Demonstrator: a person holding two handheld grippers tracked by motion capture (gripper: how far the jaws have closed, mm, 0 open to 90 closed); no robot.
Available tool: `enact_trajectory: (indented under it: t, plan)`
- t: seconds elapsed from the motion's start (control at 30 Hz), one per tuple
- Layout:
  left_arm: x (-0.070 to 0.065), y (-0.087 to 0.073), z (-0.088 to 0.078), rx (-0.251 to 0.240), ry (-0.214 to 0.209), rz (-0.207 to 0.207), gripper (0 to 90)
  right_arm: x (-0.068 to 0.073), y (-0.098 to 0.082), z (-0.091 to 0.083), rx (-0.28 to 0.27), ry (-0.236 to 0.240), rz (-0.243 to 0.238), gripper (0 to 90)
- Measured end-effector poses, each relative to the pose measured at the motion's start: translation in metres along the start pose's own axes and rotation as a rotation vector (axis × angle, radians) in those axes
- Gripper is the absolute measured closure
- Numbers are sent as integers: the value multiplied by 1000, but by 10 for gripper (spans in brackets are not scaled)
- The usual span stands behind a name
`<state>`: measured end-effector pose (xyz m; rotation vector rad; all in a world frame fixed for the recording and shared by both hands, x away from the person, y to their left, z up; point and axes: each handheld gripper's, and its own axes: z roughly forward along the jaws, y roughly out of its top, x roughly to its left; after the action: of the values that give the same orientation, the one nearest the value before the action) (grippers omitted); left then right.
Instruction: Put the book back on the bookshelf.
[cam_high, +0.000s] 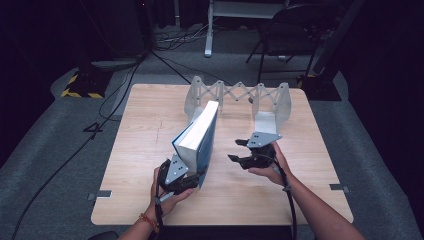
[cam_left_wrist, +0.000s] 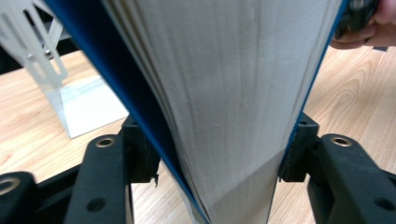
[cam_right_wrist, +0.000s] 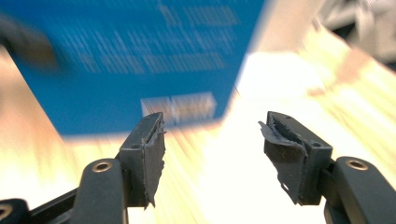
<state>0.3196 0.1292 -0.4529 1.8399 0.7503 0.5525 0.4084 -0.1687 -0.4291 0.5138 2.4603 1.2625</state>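
Observation:
A thick book (cam_high: 197, 137) with a blue cover stands on its edge on the wooden table (cam_high: 145, 135), tilted, its white page block facing me. My left gripper (cam_high: 192, 176) is shut on its near lower corner. In the left gripper view both pads (cam_left_wrist: 140, 151) press on the blue covers, with the page block (cam_left_wrist: 224, 93) between them. My right gripper (cam_high: 239, 150) hangs open just right of the book, apart from it, jaws pointing left. The right gripper view is blurred: nothing lies between its open jaws (cam_right_wrist: 210, 140), and the book's cover (cam_right_wrist: 116, 60) is beyond them.
A silver expanding book rack (cam_high: 235, 92) stands at the table's far edge, with an upright end plate (cam_high: 272, 107) at its right. Beyond the table are a dark chair (cam_high: 290, 30) and cables (cam_high: 115, 85) on the grey floor.

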Motion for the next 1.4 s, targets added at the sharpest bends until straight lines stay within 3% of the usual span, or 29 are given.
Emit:
enact_trajectory:
  t: [0.13, 0.37, 0.47, 0.57, 0.67, 0.9, 1.03, 1.23, 1.33, 1.4]
  plan:
    - [6, -1, -5, 14, 14, 10, 527, -19, -36, -17, 64, -29, 38, 372]
    - [17, -1, -6, 12, 5, -6, 563, -38, -84, -41, 104, -51, 111, 348]
    - [22, -2, -6, 7, 11, 9, 565, -45, -103, -47, 112, -23, 159, 344]
    - [24, -3, -5, -6, 14, 7, 564, -48, -111, -49, 130, -10, 179, 331]
    - [23, 0, -3, -26, 20, 14, 549, -50, -112, -52, 123, -31, 169, 334]
    - [24, 12, 3, -74, 18, -11, 506, -56, -118, -52, 107, -17, 233, 339]
    - [27, 23, 5, -120, -8, -51, 525, -59, -120, -51, 115, -25, 248, 340]
    - [35, 25, 7, -120, -47, -68, 595, -61, -122, -51, 120, -30, 260, 343]
    - [37, 26, 10, -128, -89, -91, 602, -62, -123, -50, 128, -35, 256, 342]
    - [35, 27, 12, -127, -103, -77, 603, -62, -123, -50, 131, -32, 251, 340]
